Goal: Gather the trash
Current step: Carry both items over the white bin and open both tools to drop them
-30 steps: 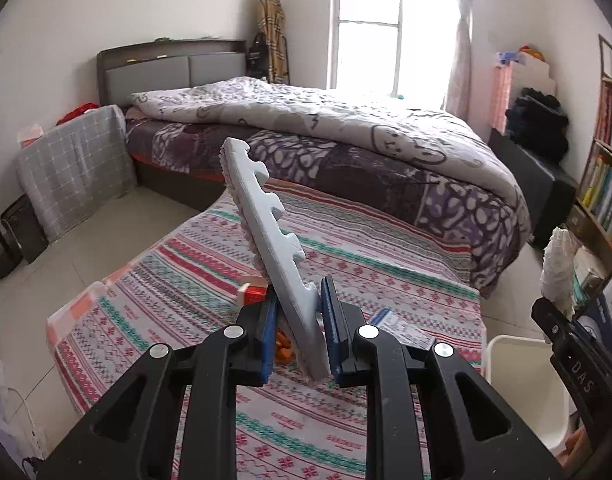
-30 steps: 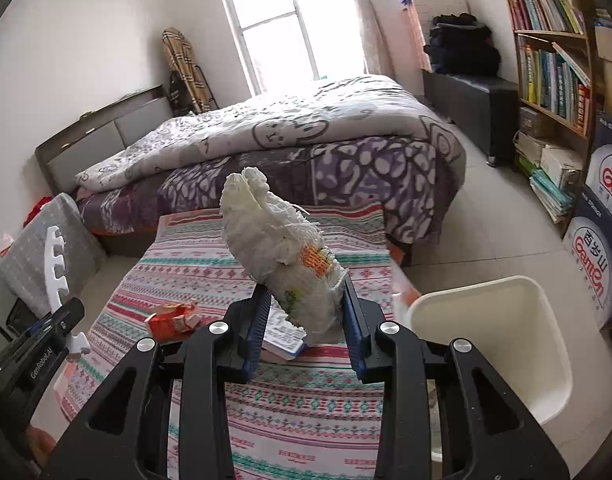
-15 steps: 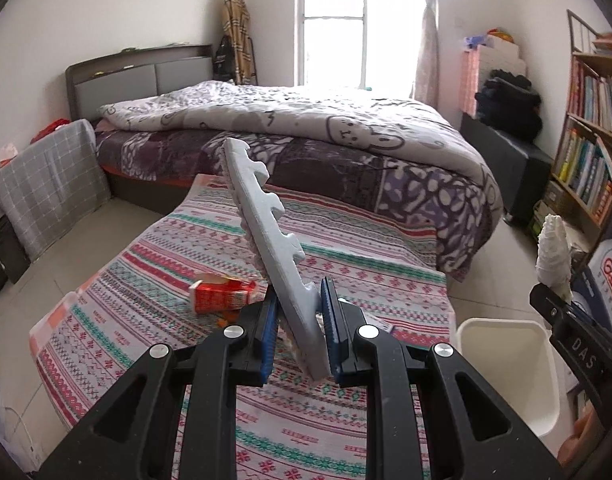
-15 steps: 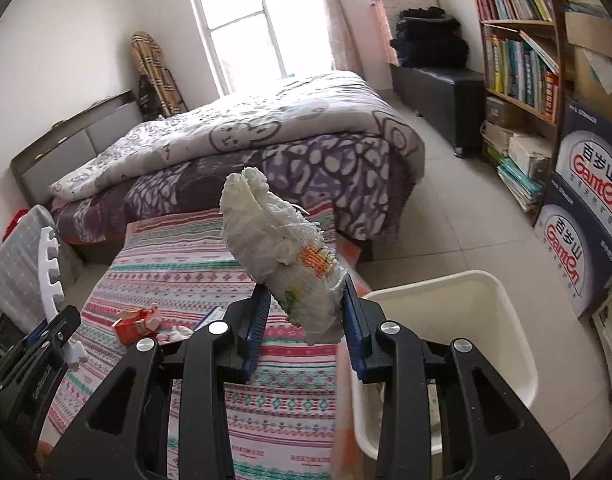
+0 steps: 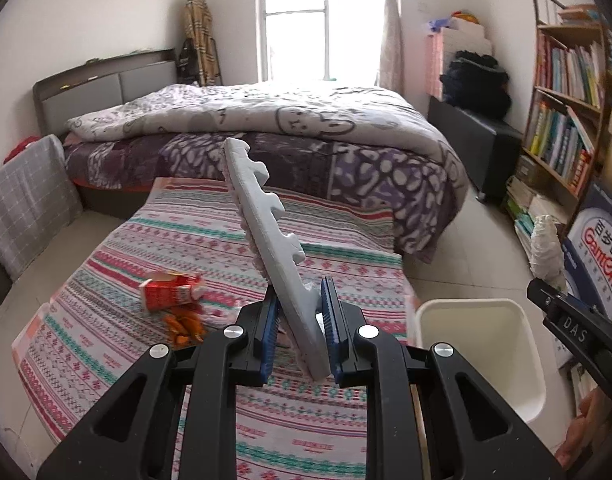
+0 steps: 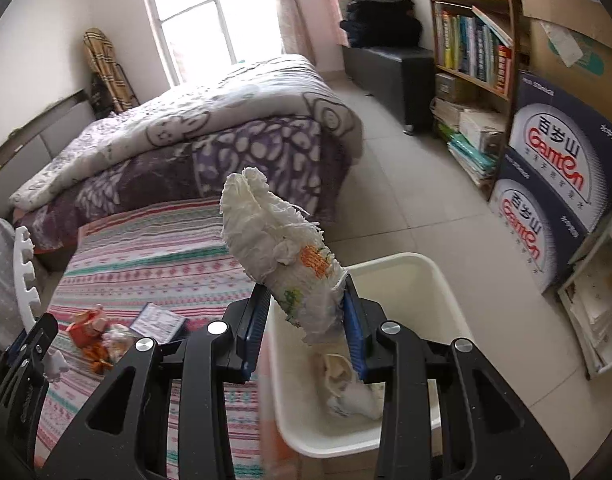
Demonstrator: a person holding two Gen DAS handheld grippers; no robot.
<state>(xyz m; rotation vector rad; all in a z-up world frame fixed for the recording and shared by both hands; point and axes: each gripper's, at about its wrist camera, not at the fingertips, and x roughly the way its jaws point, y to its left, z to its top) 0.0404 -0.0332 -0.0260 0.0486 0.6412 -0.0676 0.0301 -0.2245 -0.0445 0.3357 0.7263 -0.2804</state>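
My left gripper [image 5: 300, 330] is shut on a long white notched foam strip [image 5: 262, 232] that sticks up and leans left, above the striped cloth. My right gripper [image 6: 306, 320] is shut on a crumpled white paper wad with printed colours [image 6: 282, 248], held over the near rim of a cream plastic bin [image 6: 437, 276]. That bin [image 5: 523, 328] has crumpled paper [image 6: 345, 388] inside. On the cloth lie a red carton [image 5: 170, 292], orange scraps [image 5: 182, 324] and a blue-edged card [image 6: 158, 320]. The right gripper with its wad [image 5: 545, 248] shows at the left wrist view's right edge.
A low table under a striped cloth [image 5: 186, 248] stands before a bed with a purple quilt [image 5: 306, 132]. A bookshelf [image 6: 473, 40] and blue printed boxes [image 6: 553, 184] line the right wall. Tiled floor [image 6: 405, 184] lies between bed and shelf.
Both grippers have swung rightward with their loads. The bin has come closer and now lies under the right gripper's wad; the red carton has slid left in the left wrist view.
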